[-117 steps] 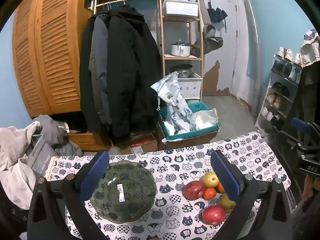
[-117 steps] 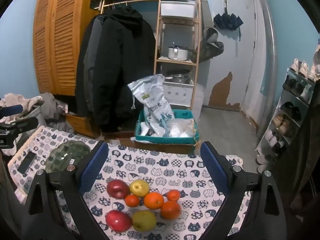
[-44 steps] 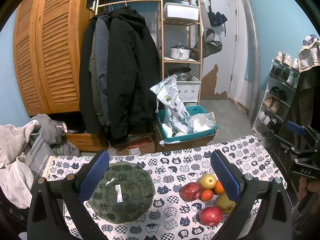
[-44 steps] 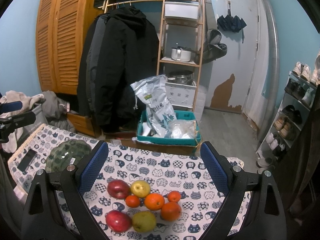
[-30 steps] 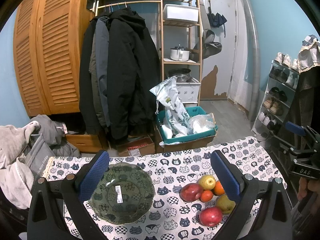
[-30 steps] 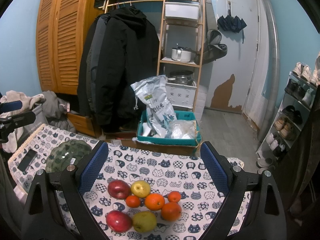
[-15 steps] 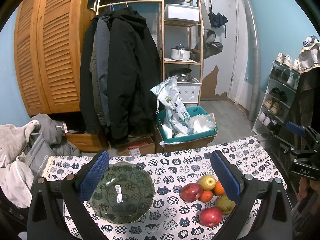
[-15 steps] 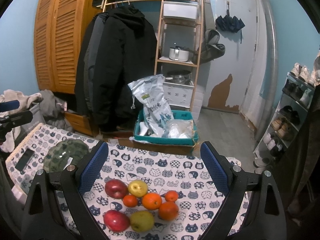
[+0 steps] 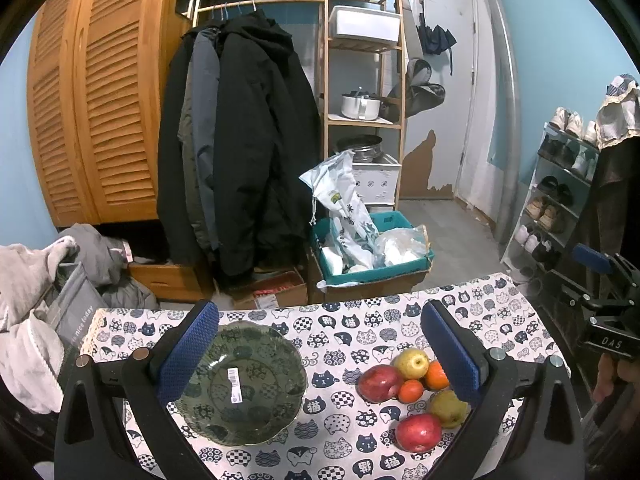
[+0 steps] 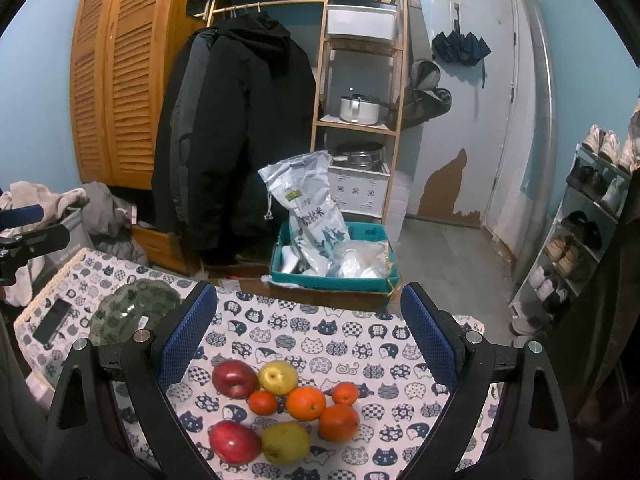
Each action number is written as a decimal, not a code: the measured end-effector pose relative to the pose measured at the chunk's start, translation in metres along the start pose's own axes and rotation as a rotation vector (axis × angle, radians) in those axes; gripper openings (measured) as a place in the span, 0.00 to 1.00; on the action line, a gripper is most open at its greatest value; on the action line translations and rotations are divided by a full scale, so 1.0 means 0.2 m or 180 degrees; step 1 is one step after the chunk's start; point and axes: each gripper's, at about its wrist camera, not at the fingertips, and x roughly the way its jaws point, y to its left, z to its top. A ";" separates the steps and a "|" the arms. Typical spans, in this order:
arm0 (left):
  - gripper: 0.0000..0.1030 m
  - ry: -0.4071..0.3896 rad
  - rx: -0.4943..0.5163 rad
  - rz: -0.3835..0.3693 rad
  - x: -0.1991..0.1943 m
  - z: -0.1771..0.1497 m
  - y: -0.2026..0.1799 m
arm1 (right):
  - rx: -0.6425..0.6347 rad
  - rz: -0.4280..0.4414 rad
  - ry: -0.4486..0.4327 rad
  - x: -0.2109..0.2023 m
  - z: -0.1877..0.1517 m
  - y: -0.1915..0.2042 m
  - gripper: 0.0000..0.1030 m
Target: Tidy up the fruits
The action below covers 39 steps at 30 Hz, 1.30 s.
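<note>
A dark green glass bowl (image 9: 240, 384) with a white sticker sits empty on the cat-print tablecloth (image 9: 340, 324), under my open left gripper (image 9: 320, 352). To its right lies a cluster of fruit: two red apples (image 9: 380, 383), yellow-green pears (image 9: 412, 362) and oranges (image 9: 436, 375). In the right wrist view the same fruit lies between the blue pads of my open right gripper (image 10: 308, 340): red apples (image 10: 234, 378), pears (image 10: 278, 378), several oranges (image 10: 306, 403). The bowl (image 10: 132, 310) shows at the left there. Neither gripper holds anything.
A black phone (image 10: 52, 320) lies on the cloth left of the bowl. Beyond the table's far edge stand a teal crate (image 10: 332, 268) with bags, hanging coats (image 9: 240, 152), a wooden shelf (image 9: 360, 80) and a shoe rack (image 9: 560, 200). A laundry pile (image 9: 32, 300) is at the left.
The right wrist view has dipped slightly closer to the fruit. The left gripper has barely moved. Both stay open, and the fruit and bowl have not shifted.
</note>
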 end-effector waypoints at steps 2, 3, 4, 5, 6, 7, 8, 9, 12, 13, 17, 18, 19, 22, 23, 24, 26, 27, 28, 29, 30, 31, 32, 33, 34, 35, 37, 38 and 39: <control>0.99 0.0011 0.0000 0.0001 0.00 -0.01 0.00 | 0.0001 0.0002 0.0005 0.00 0.00 0.00 0.89; 0.99 0.0014 0.0002 0.0001 0.00 -0.01 -0.01 | 0.0001 0.0004 0.0003 0.00 0.00 0.00 0.89; 0.99 0.0013 0.0001 0.0004 0.01 -0.01 -0.01 | 0.0000 0.0005 0.0003 0.00 0.00 0.00 0.89; 0.99 0.0014 0.0000 0.0004 0.01 -0.01 -0.01 | 0.0001 0.0005 0.0005 -0.01 0.00 -0.01 0.89; 0.99 0.0016 -0.0001 0.0001 0.01 -0.01 -0.01 | 0.0001 0.0004 0.0003 0.00 0.00 0.00 0.89; 0.99 0.0018 -0.0001 -0.0003 0.01 -0.01 -0.01 | 0.0002 0.0008 0.0008 0.00 0.00 0.00 0.89; 0.99 0.0014 0.0000 0.0005 0.01 -0.01 -0.01 | 0.0004 0.0009 0.0013 0.00 -0.01 0.00 0.89; 0.99 0.0022 0.0002 0.0009 0.01 -0.01 -0.01 | 0.0007 0.0001 0.0036 0.00 -0.01 -0.01 0.89; 0.99 0.0075 -0.0009 0.0006 0.03 -0.03 -0.01 | 0.0057 0.0000 0.0106 0.02 -0.02 -0.02 0.89; 0.99 0.0102 -0.0016 -0.0003 0.04 -0.04 -0.01 | 0.0075 0.0012 0.0143 0.04 -0.03 -0.03 0.89; 0.99 0.0256 -0.0032 0.0000 0.11 -0.07 -0.01 | 0.0106 -0.0015 0.0301 0.10 -0.07 -0.04 0.89; 0.99 0.0291 -0.0023 0.0007 0.12 -0.08 -0.02 | 0.0110 -0.0020 0.0320 0.10 -0.07 -0.04 0.89; 0.99 0.0329 -0.0015 0.0007 0.14 -0.08 -0.02 | 0.0120 -0.0025 0.0354 0.11 -0.07 -0.05 0.89; 0.99 0.0453 0.0017 -0.0001 0.19 -0.10 -0.03 | 0.0144 -0.0037 0.0466 0.16 -0.09 -0.07 0.89; 0.99 0.0486 0.0030 -0.0006 0.21 -0.10 -0.04 | 0.0154 -0.0047 0.0521 0.18 -0.11 -0.08 0.89; 0.99 0.0521 0.0045 -0.0008 0.23 -0.11 -0.05 | 0.0161 -0.0050 0.0551 0.19 -0.12 -0.08 0.89; 0.99 0.0580 0.0080 -0.0019 0.26 -0.12 -0.06 | 0.0194 -0.0058 0.0667 0.23 -0.15 -0.11 0.89; 0.99 0.0621 0.0091 -0.0024 0.29 -0.13 -0.07 | 0.0204 -0.0058 0.0716 0.24 -0.16 -0.11 0.89; 0.99 0.0654 0.0097 -0.0028 0.30 -0.13 -0.07 | 0.0217 -0.0058 0.0762 0.25 -0.17 -0.12 0.89; 0.99 0.0690 0.0097 -0.0040 0.32 -0.14 -0.07 | 0.0236 -0.0061 0.0809 0.27 -0.19 -0.13 0.89; 0.99 0.0730 0.0092 -0.0053 0.34 -0.15 -0.08 | 0.0247 -0.0062 0.0837 0.28 -0.20 -0.13 0.89; 0.99 0.0771 0.0088 -0.0060 0.37 -0.16 -0.08 | 0.0265 -0.0060 0.0883 0.29 -0.21 -0.14 0.89; 0.99 0.0805 0.0085 -0.0073 0.38 -0.17 -0.09 | 0.0282 -0.0065 0.0924 0.31 -0.23 -0.15 0.89; 0.99 0.0832 0.0087 -0.0074 0.40 -0.17 -0.09 | 0.0291 -0.0071 0.0950 0.32 -0.23 -0.16 0.89; 0.99 0.0872 0.0094 -0.0076 0.42 -0.18 -0.09 | 0.0304 -0.0080 0.0997 0.33 -0.25 -0.17 0.89; 0.99 0.0911 0.0097 -0.0088 0.44 -0.19 -0.10 | 0.0317 -0.0085 0.1029 0.34 -0.25 -0.18 0.89; 0.99 0.0978 0.0106 -0.0120 0.47 -0.20 -0.11 | 0.0358 -0.0081 0.1114 0.37 -0.28 -0.19 0.89; 0.99 0.1019 0.0120 -0.0129 0.49 -0.21 -0.12 | 0.0368 -0.0074 0.1159 0.39 -0.29 -0.19 0.89; 0.99 0.1046 0.0133 -0.0136 0.51 -0.22 -0.13 | 0.0372 -0.0075 0.1182 0.40 -0.30 -0.19 0.89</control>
